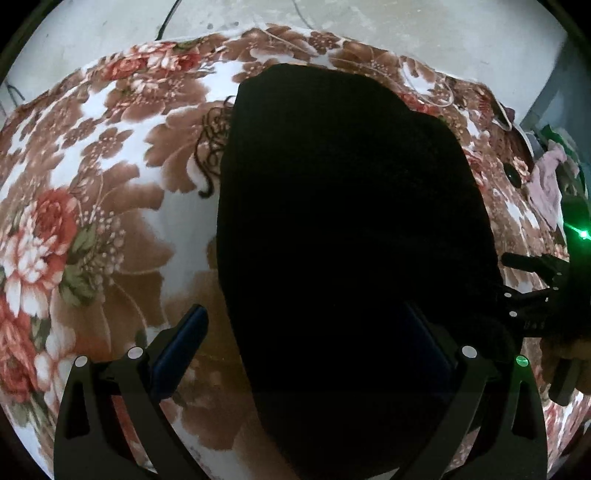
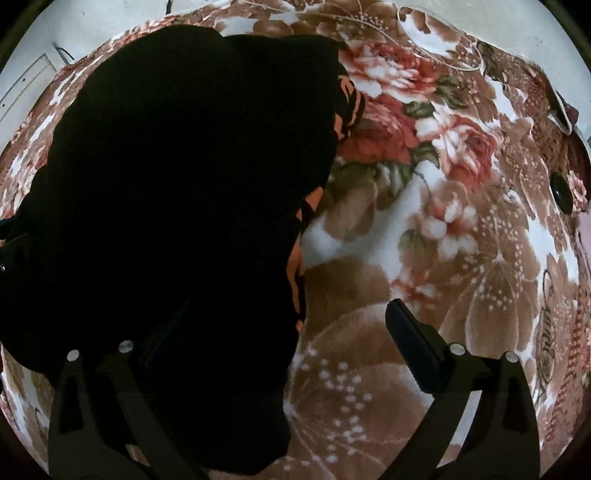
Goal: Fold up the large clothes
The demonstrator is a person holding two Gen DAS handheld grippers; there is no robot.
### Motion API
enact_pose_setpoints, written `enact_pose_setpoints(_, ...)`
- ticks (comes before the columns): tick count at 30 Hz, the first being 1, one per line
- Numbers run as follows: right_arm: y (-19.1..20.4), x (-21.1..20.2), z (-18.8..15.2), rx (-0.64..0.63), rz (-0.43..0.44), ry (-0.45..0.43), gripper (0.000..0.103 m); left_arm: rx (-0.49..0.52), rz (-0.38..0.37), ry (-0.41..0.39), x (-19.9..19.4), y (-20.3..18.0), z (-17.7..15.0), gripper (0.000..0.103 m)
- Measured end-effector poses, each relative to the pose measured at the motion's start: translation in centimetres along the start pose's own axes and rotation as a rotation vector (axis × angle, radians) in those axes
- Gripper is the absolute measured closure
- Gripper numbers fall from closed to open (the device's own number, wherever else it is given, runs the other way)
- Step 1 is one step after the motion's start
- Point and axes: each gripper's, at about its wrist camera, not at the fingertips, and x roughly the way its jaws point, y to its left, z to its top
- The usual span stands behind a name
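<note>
A black garment (image 1: 347, 229) is being shown lying in a compact, already doubled-up mass on a floral blanket (image 1: 92, 192) that is spread over a pale floor (image 1: 424, 29), so the fold is being judged as well advanced, with a further fold or a final smoothing probably in hand. The left gripper (image 1: 306, 347) is being held low over the near left edge of the cloth, its jaws spread wide, one finger standing over bare blanket and the other over the black fabric; nothing is being pinched between them. The right gripper (image 2: 284, 343) is likewise being held wide apart at the near right edge, where an orange pattern (image 2: 347, 107) is being exposed along the garment's border, and its left finger is being lost against the dark cloth while the right finger is being seen clear over the blanket. Both tools are being pointed forward and downward from the near side, just beside each other across the garment. For the next move, the near edge is being judged to need gripping at both corners at once, and then lifting evenly, so that the layers are not being dragged apart. A small dark object (image 2: 561, 192) and some pale pink cloth (image 1: 546, 184) are lying well apart to the right.
</note>
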Motion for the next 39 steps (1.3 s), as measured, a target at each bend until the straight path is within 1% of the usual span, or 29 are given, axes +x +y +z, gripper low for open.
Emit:
enact_pose_setpoints(1, -0.3, -0.5, 0.2, 0.021, 0.012, 0.011, 0.005, -0.018, -0.002, 0.008, -0.3, 0.0, 0.2, 0.004)
enact_pose_setpoints(4, -2.5, -3.5, 0.7, 0.140, 0.161, -0.004, 0.005, -0.077, -0.044, 0.028, -2.4, 0.7, 1.7, 0.006)
enact_pose_setpoints(5, -3.6, -4.6, 1.1, 0.194, 0.232, -0.008, 0.005, -0.108, -0.098, 0.023, -3.6, 1.3, 2.5, 0.006)
enact_pose_setpoints(6, -4.5, -4.9, 1.4, 0.232, 0.282, 0.000, 0.005, -0.137, -0.144, 0.016, -4.4, 1.9, 3.0, 0.006)
enact_pose_setpoints(8, -6.2, -4.9, 2.3, 0.318, 0.396, 0.031, 0.005, -0.185, -0.206, 0.023, -5.0, 2.8, 3.9, 0.006)
enact_pose_setpoints(9, -6.8, -4.6, 2.9, 0.357, 0.438, 0.040, 0.005, -0.212, -0.241, 0.034, -4.8, 3.6, 4.5, 0.006)
enact_pose_setpoints(11, -7.3, -3.7, 4.0, 0.393, 0.469, 0.054, 0.005, -0.252, -0.275, 0.056, -3.9, 4.8, 5.1, 0.006)
enact_pose_setpoints(13, -7.1, -2.6, 4.9, 0.412, 0.508, 0.070, 0.005, -0.298, -0.301, 0.097, -2.2, 5.9, 5.3, 0.006)
enact_pose_setpoints(14, -6.6, -1.5, 5.5, 0.423, 0.549, 0.086, 0.005, -0.334, -0.328, 0.118, -1.1, 6.6, 5.3, 0.006)
enact_pose_setpoints(17, -5.3, 0.9, 6.8, 0.422, 0.580, 0.139, 0.005, -0.387, -0.412, 0.127, 0.7, 7.3, 5.5, 0.006)
enact_pose_setpoints(18, -4.8, 1.6, 7.2, 0.415, 0.586, 0.151, 0.005, -0.387, -0.425, 0.127, 1.1, 7.3, 5.6, 0.006)
enact_pose_setpoints(20, -4.0, 2.8, 7.9, 0.395, 0.569, 0.178, 0.005, -0.378, -0.422, 0.133, 2.3, 7.1, 5.9, 0.006)
enact_pose_setpoints(22, -3.8, 4.1, 8.3, 0.400, 0.545, 0.200, 0.005, -0.371, -0.456, 0.161, 3.5, 7.0, 6.0, 0.006)
enact_pose_setpoints(24, -3.8, 5.1, 8.4, 0.406, 0.579, 0.218, 0.005, -0.332, -0.453, 0.195, 4.8, 6.5, 6.0, 0.006)
enact_pose_setpoints(26, -3.9, 6.1, 8.6, 0.417, 0.628, 0.233, 0.005, -0.304, -0.462, 0.205, 6.0, 6.4, 5.8, 0.004)
enact_pose_setpoints(28, -4.2, 7.2, 8.6, 0.434, 0.692, 0.243, 0.005, -0.329, -0.509, 0.211, 7.6, 7.0, 5.7, 0.004)
enact_pose_setpoints(30, -4.4, 8.1, 8.4, 0.450, 0.734, 0.251, 0.004, -0.354, -0.541, 0.207, 8.9, 7.2, 5.4, 0.004)
enact_pose_setpoints(33, -4.5, 8.9, 8.7, 0.454, 0.777, 0.267, 0.004, -0.338, -0.522, 0.198, 8.9, 6.4, 5.6, 0.005)
enact_pose_setpoints(34, -4.4, 8.7, 8.7, 0.448, 0.793, 0.269, 0.008, -0.327, -0.548, 0.193, 8.3, 6.0, 5.8, 0.016)
enact_pose_setpoints(35, -4.1, 8.2, 8.8, 0.431, 0.843, 0.276, 0.009, -0.314, -0.575, 0.190, 7.7, 5.5, 6.0, 0.017)
enact_pose_setpoints(36, -3.8, 7.5, 8.8, 0.406, 0.858, 0.272, 0.010, -0.287, -0.585, 0.184, 6.9, 5.0, 6.1, 0.018)
enact_pose_setpoints(38, -2.9, 6.5, 9.2, 0.343, 0.829, 0.264, 0.011, -0.259, -0.590, 0.185, 6.5, 4.5, 6.1, 0.018)
enact_pose_setpoints(39, -2.7, 6.4, 9.4, 0.341, 0.825, 0.268, 0.011, -0.259, -0.591, 0.186, 6.7, 4.5, 6.1, 0.018)
